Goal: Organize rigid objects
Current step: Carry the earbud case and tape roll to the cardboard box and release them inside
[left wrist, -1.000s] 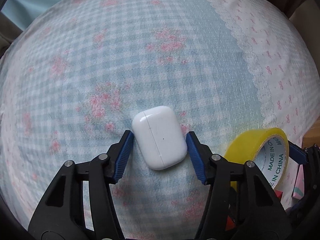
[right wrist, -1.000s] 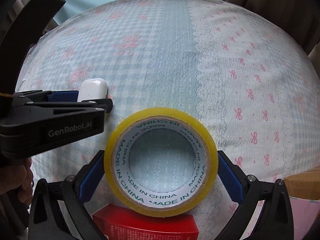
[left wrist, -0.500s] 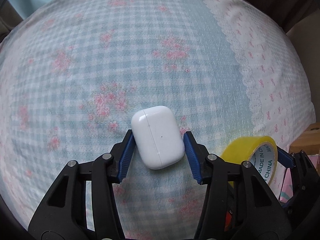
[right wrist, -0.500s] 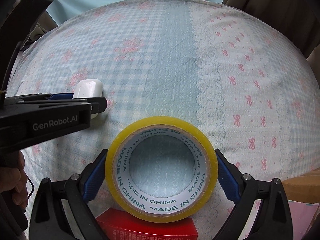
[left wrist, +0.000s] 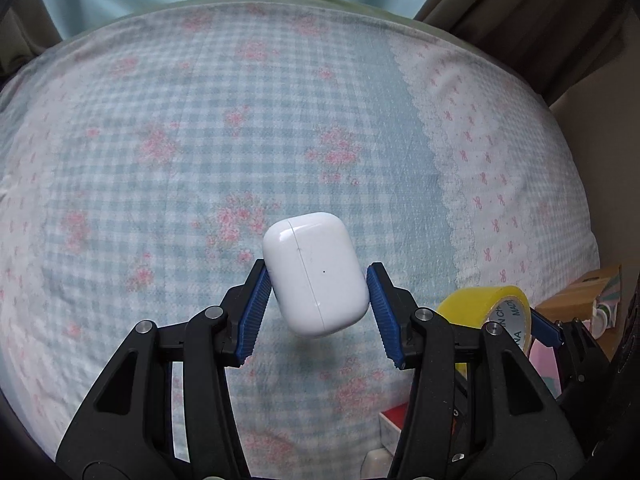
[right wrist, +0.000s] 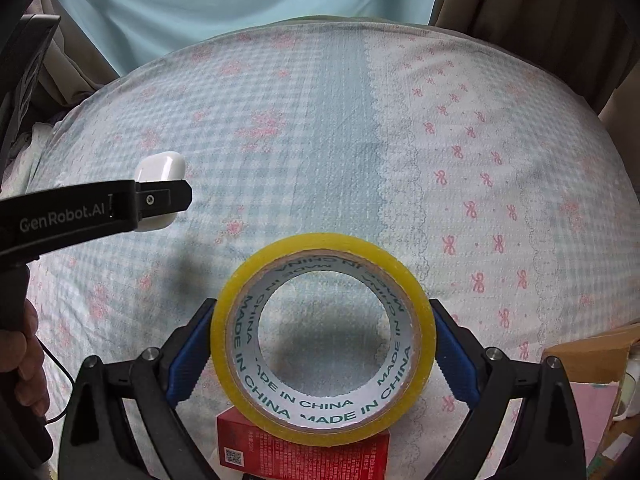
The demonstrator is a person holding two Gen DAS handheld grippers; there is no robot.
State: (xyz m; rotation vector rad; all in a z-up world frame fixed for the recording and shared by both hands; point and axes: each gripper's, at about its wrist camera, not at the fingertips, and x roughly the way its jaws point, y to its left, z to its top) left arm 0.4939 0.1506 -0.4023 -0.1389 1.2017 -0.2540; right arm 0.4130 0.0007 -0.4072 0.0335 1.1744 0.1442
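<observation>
My left gripper (left wrist: 316, 300) is shut on a white earbud case (left wrist: 316, 274) and holds it above the checked bedspread (left wrist: 200, 140). The case also shows in the right wrist view (right wrist: 160, 168), behind the left gripper's finger. My right gripper (right wrist: 322, 344) is shut on a yellow tape roll (right wrist: 324, 340) with a white "MADE IN CHINA" core, held up off the bed. The roll shows at the right in the left wrist view (left wrist: 486, 308).
A red box (right wrist: 304, 452) lies under the tape roll near the bed's front edge. A cardboard box (right wrist: 592, 356) and pink item stand at the right. Curtains (right wrist: 540, 12) and a pale blue wall lie beyond the bed.
Both grippers have risen off the bed with their objects. The earbud case and the tape roll now hang above the bedspread, and more of the wall and curtains shows.
</observation>
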